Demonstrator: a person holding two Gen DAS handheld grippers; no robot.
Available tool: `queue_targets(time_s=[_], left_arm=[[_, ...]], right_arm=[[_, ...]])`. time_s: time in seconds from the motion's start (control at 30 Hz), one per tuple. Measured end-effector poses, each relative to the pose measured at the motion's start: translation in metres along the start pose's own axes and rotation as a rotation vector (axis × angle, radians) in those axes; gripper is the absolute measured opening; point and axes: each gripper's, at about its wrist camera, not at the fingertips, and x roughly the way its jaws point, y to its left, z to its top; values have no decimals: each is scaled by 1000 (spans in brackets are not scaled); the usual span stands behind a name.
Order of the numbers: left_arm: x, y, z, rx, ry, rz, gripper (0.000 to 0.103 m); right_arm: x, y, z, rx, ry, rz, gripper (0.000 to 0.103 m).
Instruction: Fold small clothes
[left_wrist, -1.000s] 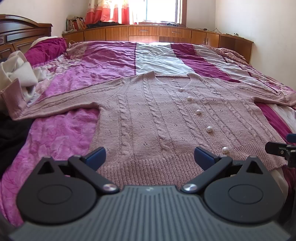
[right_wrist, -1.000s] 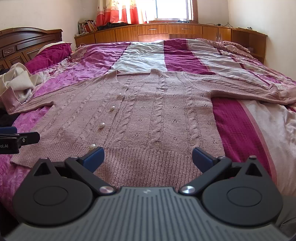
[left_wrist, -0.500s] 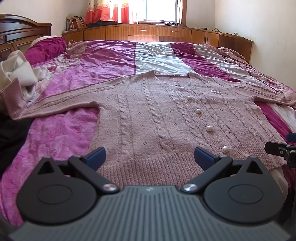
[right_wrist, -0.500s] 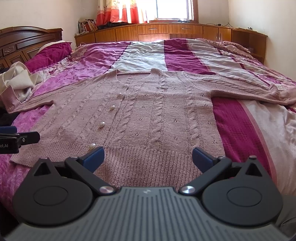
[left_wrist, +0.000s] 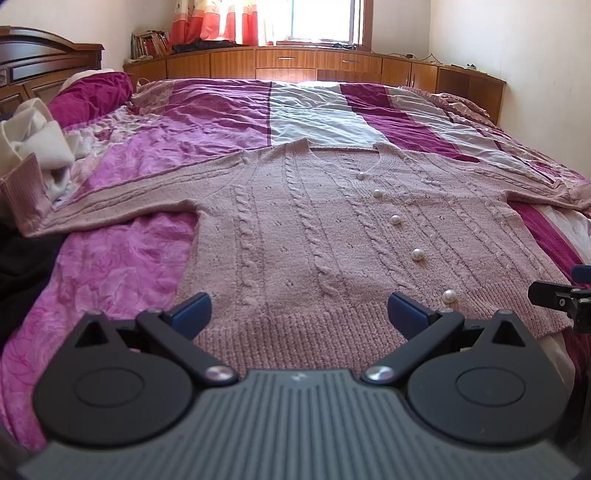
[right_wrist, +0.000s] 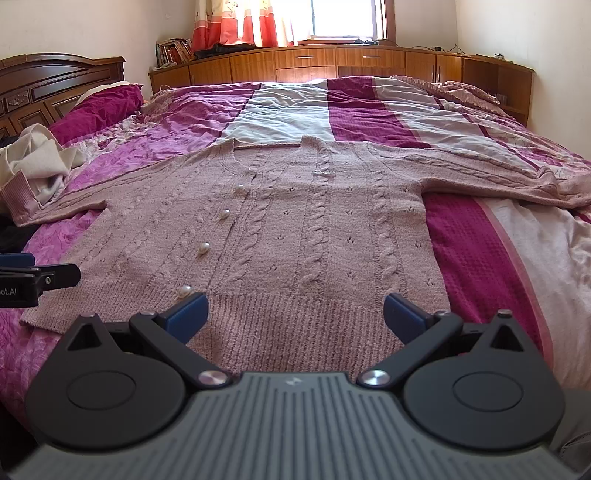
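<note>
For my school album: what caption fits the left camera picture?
Open left gripper hovers at the hem of a pink cardigan spread flat on the bed.

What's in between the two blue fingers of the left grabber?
The cardigan's ribbed bottom hem. In the left wrist view it fills the gap of the open left gripper, with nothing else there.
</note>
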Motion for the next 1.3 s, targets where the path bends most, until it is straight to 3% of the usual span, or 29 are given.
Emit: queue_targets(time_s=[0.8,1.3], left_arm=[[-1,3,3,-17,-6,8,103],[-4,15,10,-49,-7,25,103]], right_arm=[[0,4,2,18,-13,22,103],[6,14,22,68,-10,56,103]])
